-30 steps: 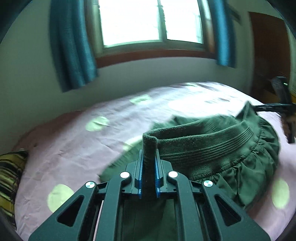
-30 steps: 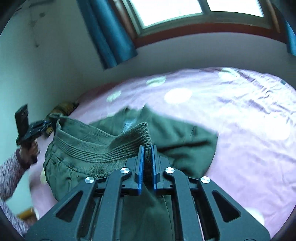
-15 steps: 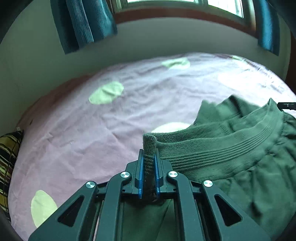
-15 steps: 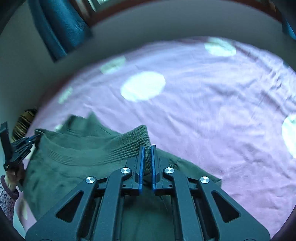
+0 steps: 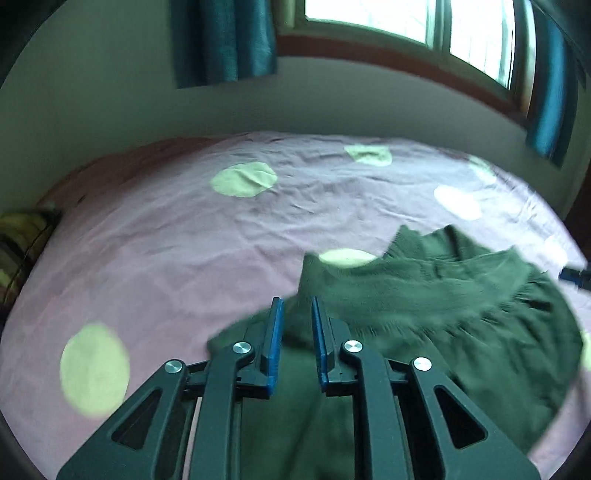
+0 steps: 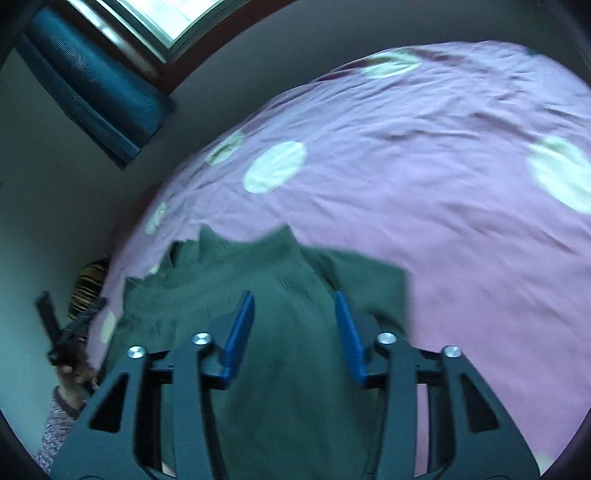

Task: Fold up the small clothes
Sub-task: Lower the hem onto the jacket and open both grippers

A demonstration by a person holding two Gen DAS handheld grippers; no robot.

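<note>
One dark green garment [image 5: 436, 317] lies rumpled, ribbed waistband up, on bedsheet [image 5: 184, 258]

a home bedroom is showing: a bed [image 5: 184, 236] wearing a pink dotted sheet, teal curtains [image 5: 221, 40] hanging beside a window [image 5: 406, 18].

Bed [image 5: 155, 236], pink sheet with pale dots; dark green garment [image 5: 443, 325] lying on it.
</note>
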